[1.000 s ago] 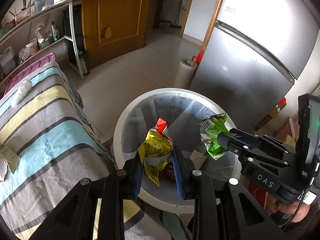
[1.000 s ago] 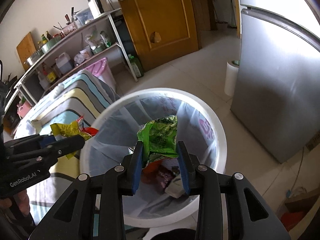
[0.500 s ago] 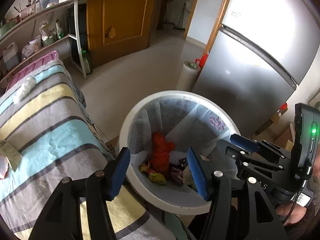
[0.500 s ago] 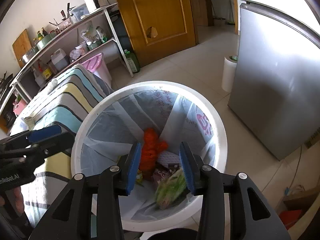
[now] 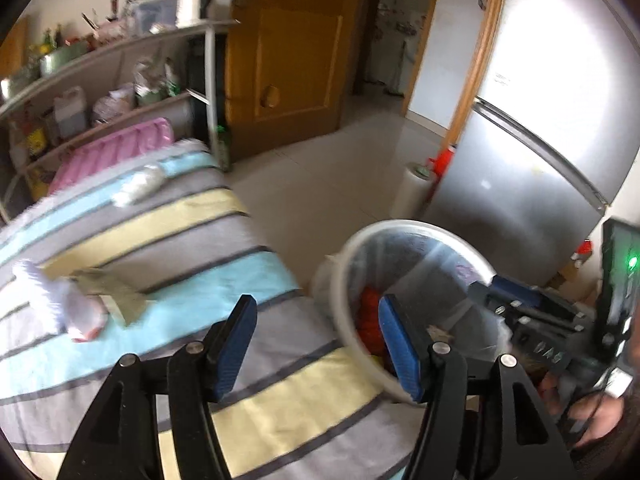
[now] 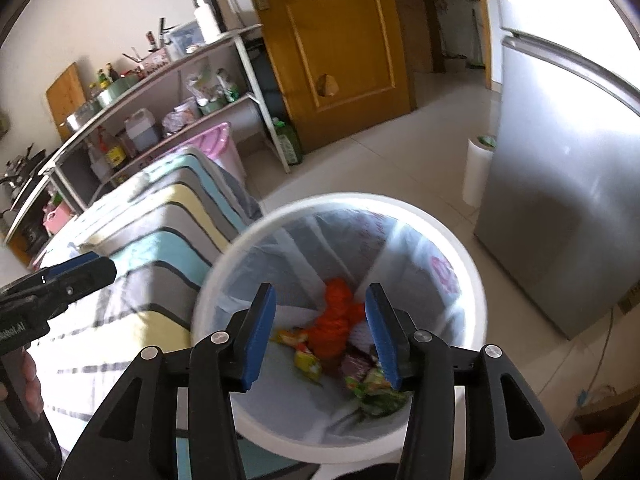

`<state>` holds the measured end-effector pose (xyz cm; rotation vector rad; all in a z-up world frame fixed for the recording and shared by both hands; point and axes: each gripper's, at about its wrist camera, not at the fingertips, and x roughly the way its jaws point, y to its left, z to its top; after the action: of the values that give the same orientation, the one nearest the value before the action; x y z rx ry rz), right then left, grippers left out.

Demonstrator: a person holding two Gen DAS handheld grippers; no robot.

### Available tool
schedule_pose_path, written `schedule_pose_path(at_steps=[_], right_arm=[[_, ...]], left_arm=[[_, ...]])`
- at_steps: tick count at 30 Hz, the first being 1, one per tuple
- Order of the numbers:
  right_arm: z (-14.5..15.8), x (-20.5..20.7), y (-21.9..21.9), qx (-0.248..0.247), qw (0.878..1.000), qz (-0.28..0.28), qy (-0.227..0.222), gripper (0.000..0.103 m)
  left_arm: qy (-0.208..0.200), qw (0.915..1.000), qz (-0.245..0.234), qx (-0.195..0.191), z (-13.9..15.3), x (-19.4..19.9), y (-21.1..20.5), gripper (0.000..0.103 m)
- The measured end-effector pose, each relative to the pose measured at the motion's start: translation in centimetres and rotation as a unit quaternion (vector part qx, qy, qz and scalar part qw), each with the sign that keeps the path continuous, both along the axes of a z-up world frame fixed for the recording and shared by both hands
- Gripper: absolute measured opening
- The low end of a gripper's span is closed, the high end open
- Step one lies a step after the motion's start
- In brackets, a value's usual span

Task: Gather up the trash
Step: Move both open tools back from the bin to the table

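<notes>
A: Left view: what are you doing?
B: My left claw (image 5: 316, 344) is gaping empty, its jaws having just been opening. I'm aiming it at the tissue (image 5: 60, 304) on the bed (image 5: 168, 240); I should straddle its short side. It's lying lengthwise, pointing up-left.
A: Right view?
B: My right claw (image 6: 320, 330), just widening too, is holding nothing above the bin (image 6: 476, 280), wrappers (image 6: 376, 390) lying inside.

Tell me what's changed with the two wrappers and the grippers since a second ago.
Both grippers have just been opening and let go. The green wrapper and yellow wrapper now lie in the white bin. The left gripper swung toward the striped cloth; the right gripper stays over the bin, empty.
</notes>
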<state>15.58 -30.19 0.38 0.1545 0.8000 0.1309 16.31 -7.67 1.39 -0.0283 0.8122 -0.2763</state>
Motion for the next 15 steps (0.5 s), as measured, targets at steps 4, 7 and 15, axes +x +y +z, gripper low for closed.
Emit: schedule_pose_path(at_steps=[4, 7, 15], right_arm=[[1.1, 0.4, 2.2, 0.000, 1.000, 0.020, -0.012, 0.048], [2.2, 1.1, 4.4, 0.004, 0.999, 0.042, -0.020, 0.048], [4.3, 2.6, 10.7, -0.008, 0.994, 0.102, -0.034, 0.048]], left_arm=[[-0.003, 0.9994, 0.031, -0.015, 0.5, -0.6, 3.4, 0.066], [-0.015, 0.9983, 0.055, -0.011, 1.0, -1.1, 5.8, 0.066], [-0.022, 0.9916, 0.126, -0.019, 1.1, -2.1, 13.2, 0.067]])
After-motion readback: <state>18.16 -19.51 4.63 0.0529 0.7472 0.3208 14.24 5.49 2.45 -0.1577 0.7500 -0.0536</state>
